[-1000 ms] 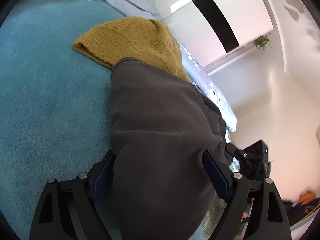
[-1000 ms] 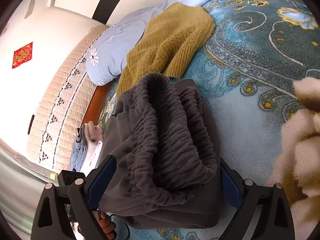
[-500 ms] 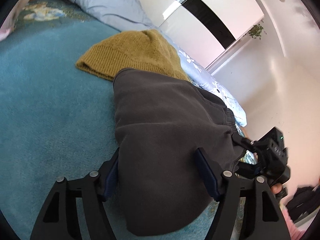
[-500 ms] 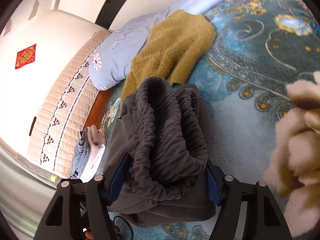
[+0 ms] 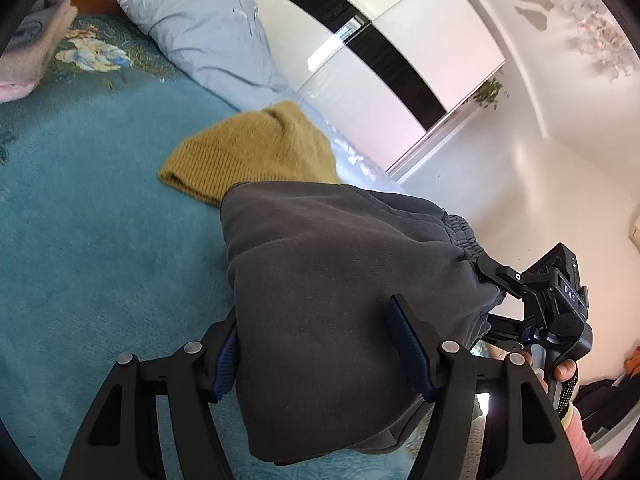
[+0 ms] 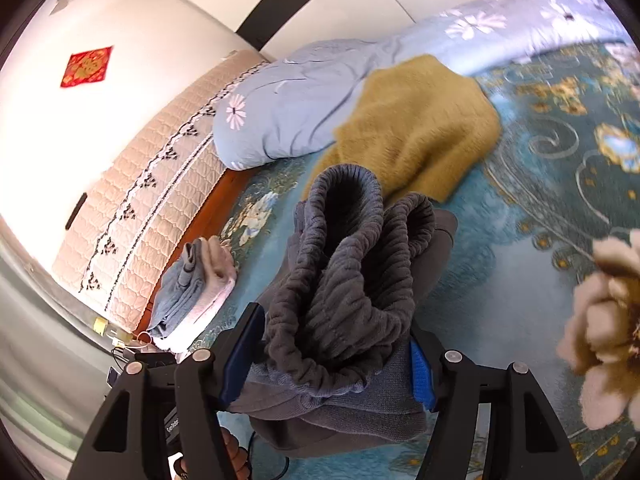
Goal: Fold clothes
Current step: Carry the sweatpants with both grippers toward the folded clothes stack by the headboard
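Folded dark grey sweatpants (image 5: 320, 272) hang between my two grippers above the teal bedspread (image 5: 88, 216). My left gripper (image 5: 316, 356) is shut on one end of the bundle. My right gripper (image 6: 336, 360) is shut on the other end, where the ribbed elastic waistband (image 6: 344, 264) bunches up between the fingers. The right gripper also shows in the left wrist view (image 5: 532, 296), at the far side of the pants. A mustard knit sweater (image 6: 416, 128) lies on the bed behind the pants, also in the left wrist view (image 5: 248, 156).
A light blue flowered pillow (image 6: 288, 104) lies by the quilted headboard (image 6: 152, 200). A stack of folded clothes (image 6: 196, 284) sits at the bed's edge near the headboard. A beige fluffy garment (image 6: 608, 328) lies at the right. White wardrobe doors (image 5: 400, 52) stand beyond the bed.
Both grippers have lifted and drawn back with the grey pants, and their fingers have closed in tighter on the bundle. More of the bed and pillow now shows.
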